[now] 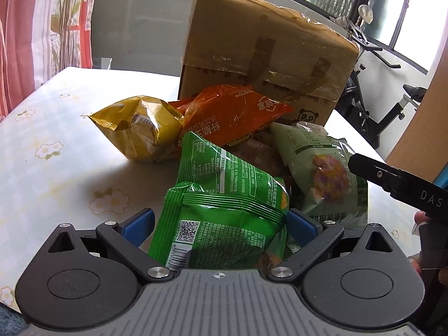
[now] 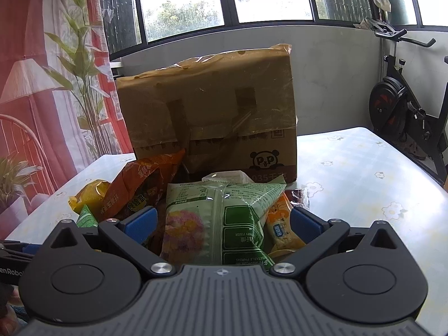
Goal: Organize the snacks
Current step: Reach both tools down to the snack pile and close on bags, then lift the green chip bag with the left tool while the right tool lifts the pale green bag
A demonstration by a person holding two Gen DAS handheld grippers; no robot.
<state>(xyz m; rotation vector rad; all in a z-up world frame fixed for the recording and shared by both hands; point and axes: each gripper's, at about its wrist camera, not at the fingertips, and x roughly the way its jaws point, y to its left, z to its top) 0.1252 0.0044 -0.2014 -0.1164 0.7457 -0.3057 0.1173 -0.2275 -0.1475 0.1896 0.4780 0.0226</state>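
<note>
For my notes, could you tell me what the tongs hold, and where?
Neither pair visibly grips anything: the bright green bag lies between the open left tongs, the pale green bag between the open right tongs.

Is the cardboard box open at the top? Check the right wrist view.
No. The cardboard box stands behind the snack bags with its top covered and taped over; no opening shows.

left wrist: low over table (image 1: 56,128), close on snacks (image 1: 224,190), facing box (image 1: 266,56) from left | right wrist: close behind the pile, square to box (image 2: 212,112), window (image 2: 184,2) beyond | shared: snacks (image 2: 212,218), box, table (image 2: 364,173), bike (image 2: 397,112)
</note>
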